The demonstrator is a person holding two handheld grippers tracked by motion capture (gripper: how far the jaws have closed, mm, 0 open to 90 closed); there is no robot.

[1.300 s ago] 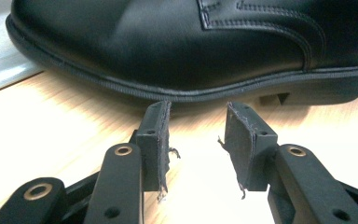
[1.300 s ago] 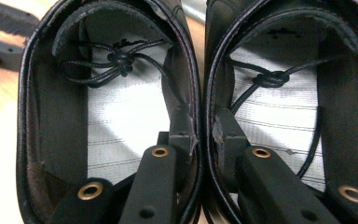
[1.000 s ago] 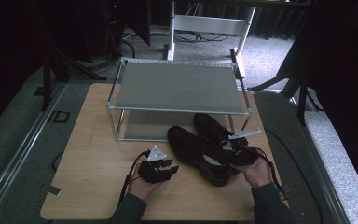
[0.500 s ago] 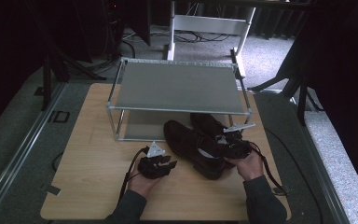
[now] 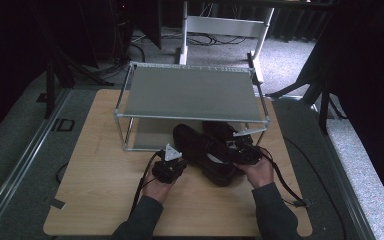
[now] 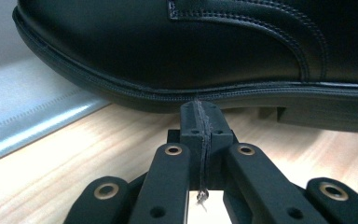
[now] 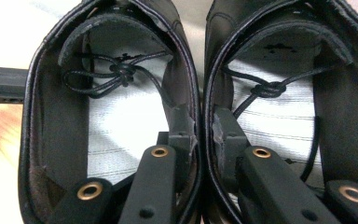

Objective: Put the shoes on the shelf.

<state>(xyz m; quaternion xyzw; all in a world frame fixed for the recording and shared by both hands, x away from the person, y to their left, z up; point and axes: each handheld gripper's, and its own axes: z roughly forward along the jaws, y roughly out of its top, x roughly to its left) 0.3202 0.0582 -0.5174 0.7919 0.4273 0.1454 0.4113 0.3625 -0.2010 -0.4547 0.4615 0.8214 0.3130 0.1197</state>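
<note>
High view: a pair of black leather shoes [image 5: 207, 150] lies on the wooden surface [image 5: 100, 185], toes pointing under the lower tier of a metal shoe rack [image 5: 190, 95]. The right gripper [image 5: 241, 150] sits at the heel end, the hand behind it low and reaching forward with the forearm coming up from the near edge. The left gripper [image 5: 174, 167] rests just beside the outer flank of the left shoe, its hand lying low on the surface, wrist straight. Likely the right hand carries both shoes towards the rack while the left steadies or nudges from the side.

Left gripper view: the fingers [image 6: 200, 126] are pressed flat together with nothing between them, having just snapped closed. Their tips touch, or nearly touch, the welt of the shoe's sole [image 6: 205, 93] straight ahead; the leather upper rises above them. Closed like this they make a blunt pusher rather than a clamp.

Right gripper view: the fingers [image 7: 186, 130] reach down into the two shoe openings, one in each, and pinch the two adjoining inner walls together. That single grip holds both shoes as one. Knotted laces [image 7: 121, 72] lie ahead of the fingertips, and the left gripper pokes in beyond the far-left wall.
</note>
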